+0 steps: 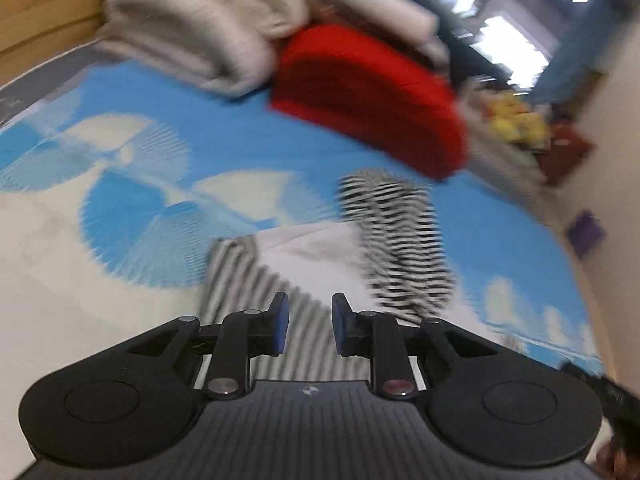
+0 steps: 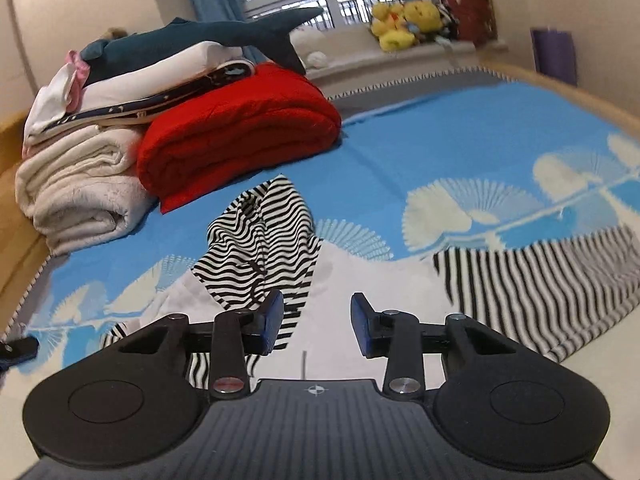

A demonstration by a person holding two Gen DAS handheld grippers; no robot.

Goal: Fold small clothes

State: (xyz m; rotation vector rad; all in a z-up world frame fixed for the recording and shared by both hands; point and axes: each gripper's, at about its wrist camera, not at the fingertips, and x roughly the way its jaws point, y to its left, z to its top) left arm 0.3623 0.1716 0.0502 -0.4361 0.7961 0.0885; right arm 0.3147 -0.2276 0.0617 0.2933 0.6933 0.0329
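Observation:
A crumpled black-and-white wavy-striped garment [image 2: 260, 252] lies on the blue and white bedspread [image 2: 440, 152]; it also shows blurred in the left wrist view [image 1: 400, 240]. A second garment with straight black-and-white stripes [image 2: 552, 288] lies flat to its right, and shows under my left gripper [image 1: 248, 280]. My left gripper [image 1: 308, 326] is open and empty, just above the straight-striped cloth. My right gripper [image 2: 316, 326] is open and empty, above pale cloth with its left finger over the edge of the wavy-striped garment.
A folded red blanket [image 2: 240, 128] and a stack of white folded blankets [image 2: 80, 184] with a plush shark [image 2: 208, 36] on top stand at the back left of the bed. Yellow plush toys [image 2: 404, 24] sit on the window ledge. A wooden bed frame [image 1: 36, 16] borders the bed.

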